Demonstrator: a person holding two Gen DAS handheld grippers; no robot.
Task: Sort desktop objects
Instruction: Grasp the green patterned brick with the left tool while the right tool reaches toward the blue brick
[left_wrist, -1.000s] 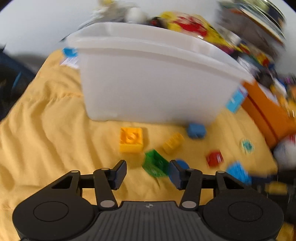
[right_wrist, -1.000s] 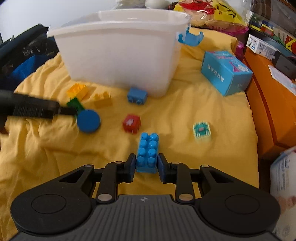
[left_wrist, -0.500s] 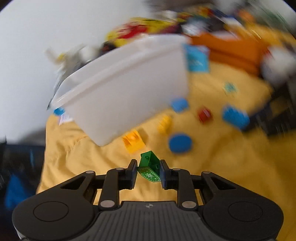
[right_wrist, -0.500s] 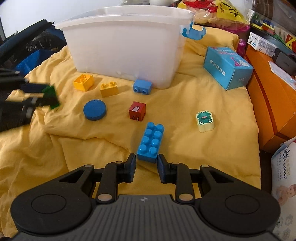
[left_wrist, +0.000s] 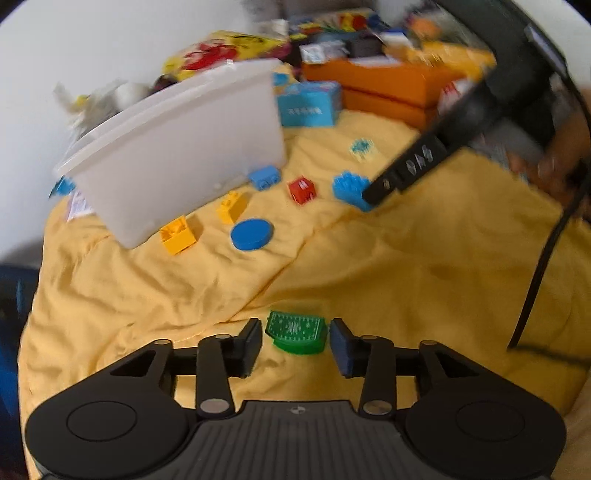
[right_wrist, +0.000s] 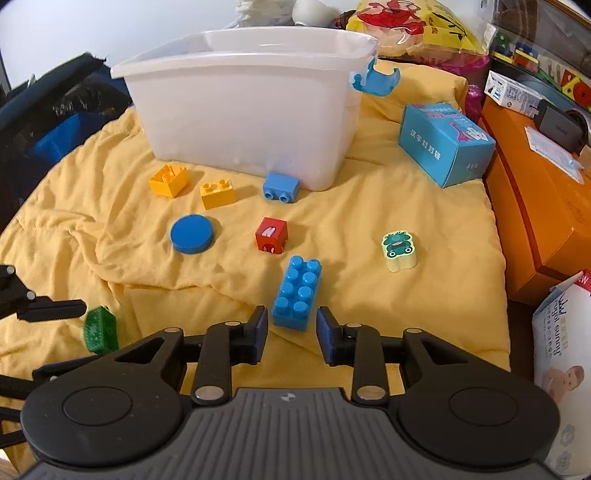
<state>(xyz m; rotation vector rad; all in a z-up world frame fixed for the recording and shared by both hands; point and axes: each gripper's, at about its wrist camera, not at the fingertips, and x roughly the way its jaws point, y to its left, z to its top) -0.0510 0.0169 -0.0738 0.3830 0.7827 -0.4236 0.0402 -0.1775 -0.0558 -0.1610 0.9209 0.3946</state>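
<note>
Your yellow blanket (right_wrist: 424, 302) covers the whole surface, and the white plastic bin (right_wrist: 251, 110) stands at its far side. Your right gripper (right_wrist: 289, 328) is opening its jaws around the near end of the long blue brick (right_wrist: 297, 291), with a gap on each side, so nothing is grasped. Your left gripper (left_wrist: 295, 338) is also opening; the green brick (left_wrist: 297, 331) lies on the blanket between its fingers, released and touching neither pad
</note>
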